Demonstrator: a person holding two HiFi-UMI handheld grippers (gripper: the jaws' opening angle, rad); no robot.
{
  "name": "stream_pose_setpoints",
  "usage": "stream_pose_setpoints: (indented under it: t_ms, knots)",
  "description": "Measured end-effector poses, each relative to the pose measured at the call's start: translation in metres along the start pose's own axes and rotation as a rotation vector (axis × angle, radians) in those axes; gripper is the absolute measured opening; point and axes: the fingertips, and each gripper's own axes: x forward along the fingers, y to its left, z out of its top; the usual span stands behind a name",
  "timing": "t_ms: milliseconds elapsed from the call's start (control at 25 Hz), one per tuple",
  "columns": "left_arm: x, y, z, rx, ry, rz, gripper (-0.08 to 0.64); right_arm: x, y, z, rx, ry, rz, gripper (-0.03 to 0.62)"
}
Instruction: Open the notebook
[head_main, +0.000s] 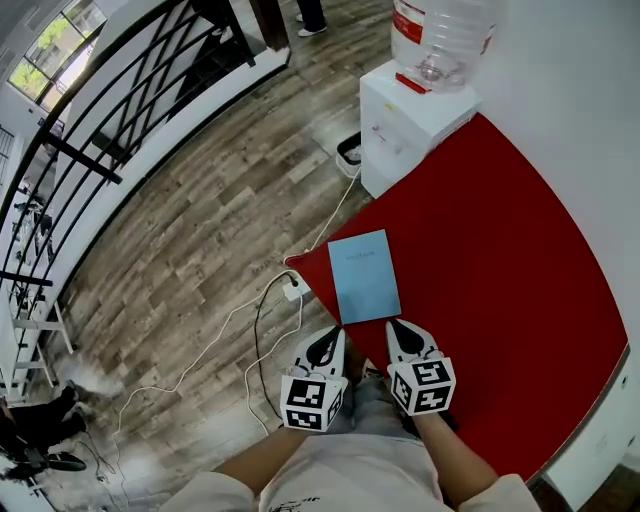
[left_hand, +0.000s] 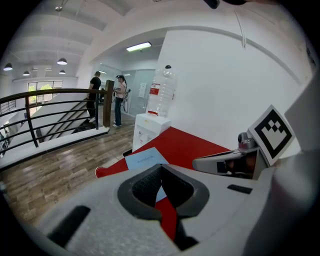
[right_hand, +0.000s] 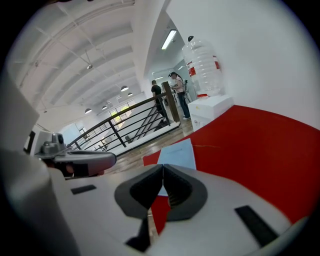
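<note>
Notebook (head_main: 364, 276), pale blue and closed, lies flat on the red table (head_main: 500, 260) close to its left edge, near the corner above the white plug (head_main: 292, 290); seen from the head, the left gripper (head_main: 331, 338) and right gripper (head_main: 397, 330) hover just short of its near edge, neither touching it. Nothing lies on the cover, the water dispenser (head_main: 405, 115) stands well apart at the far corner, and the loose cable (head_main: 262, 335) is down on the floor, so I judge the way clear. In the left gripper view the left gripper (left_hand: 160, 167) has its jaws together on nothing, the notebook (left_hand: 145, 159) straight ahead and two people (left_hand: 106, 97) far off by the railing. In the right gripper view the right gripper (right_hand: 163, 167) is likewise closed and empty, with the notebook (right_hand: 177, 152) ahead. Which long side is the spine I cannot tell; a good opening probably needs one tip steadying the book while the other slips under the cover's free edge and lifts only that sheet
</note>
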Motion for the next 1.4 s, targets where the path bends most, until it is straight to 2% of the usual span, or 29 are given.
stream_pose_setpoints:
  t_ms: [360,400,480,640,760,960,1080,1320,1360,1400]
  knots:
    - [0.025,0.007,-0.026,-0.013,0.059,-0.021,0.007,0.033,-0.028,-0.031,0.024,0.064,-0.076,0.011]
    - [0.027,0.008,-0.029,-0.016,0.067,-0.021,0.006,0.036,-0.033,-0.034,0.033,0.069,-0.086,0.027]
    - [0.030,0.010,-0.035,-0.021,0.080,-0.023,0.006,0.043,-0.042,-0.039,0.056,0.084,-0.104,0.099]
    - [0.037,0.015,-0.045,-0.044,0.101,-0.024,0.006,0.059,-0.063,-0.049,0.087,0.125,-0.133,0.145]
    - [0.039,0.017,-0.055,-0.059,0.118,-0.025,0.007,0.069,-0.073,-0.059,0.120,0.160,-0.122,0.178]
    - [0.043,0.019,-0.061,-0.075,0.131,-0.028,0.006,0.085,-0.074,-0.066,0.182,0.216,-0.044,0.183]
    - [0.043,0.020,-0.065,-0.080,0.135,-0.027,0.006,0.091,-0.065,-0.070,0.186,0.240,0.002,0.183]
    - [0.043,0.022,-0.068,-0.090,0.140,-0.024,0.006,0.096,-0.062,-0.068,0.180,0.247,0.001,0.181]
    - [0.042,0.023,-0.069,-0.092,0.142,-0.024,0.006,0.095,-0.063,-0.066,0.183,0.245,0.002,0.172]
    - [0.042,0.023,-0.071,-0.093,0.144,-0.023,0.006,0.094,-0.064,-0.065,0.188,0.244,0.002,0.123]
